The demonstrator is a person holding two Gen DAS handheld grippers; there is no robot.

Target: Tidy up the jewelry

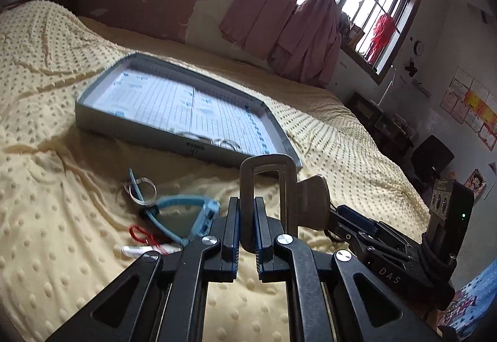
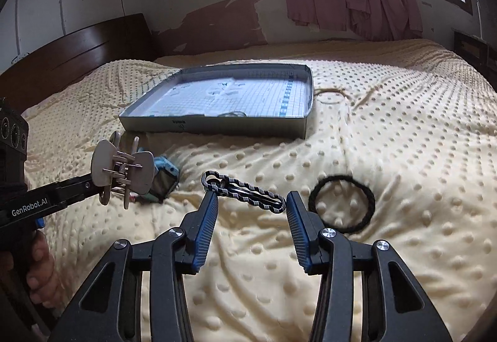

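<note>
Left gripper (image 1: pixel 247 224): clamped on a beige claw hair clip (image 1: pixel 267 186), one prong of it pinched between the blue pads; the right wrist view shows the clip (image 2: pixel 122 169) held up off the bed, clear of the blanket.
Right gripper (image 2: pixel 251 211): jaws spread wide, holding nothing, low over the blanket with a black-and-white twisted hair tie (image 2: pixel 245 191) lying between the fingertips.
Box lid tray (image 1: pixel 130 121): shallow grey tray with a lined paper floor, resting on the cream dotted blanket (image 2: pixel 388 155) ahead of both grippers; something thin and looped already lies near its front wall, too small to name.
Loose pieces, left side: a blue watch (image 1: pixel 198 214), a clear band (image 1: pixel 139 189), a red cord (image 1: pixel 143 234) and a small white item, all bunched just in front of the tray.
Loose pieces, right side: a black elastic hair band (image 2: pixel 341 203) just beside the right fingertip, on the blanket.
Step in hand: seemingly carrying the hair clip toward the tray while the right side lines up on the twisted tie.
Next move: probably the clip goes forward over the tray wall and is let go; the right jaws need to drop and close across the tie's narrow middle, pressing lightly into soft bedding.
</note>
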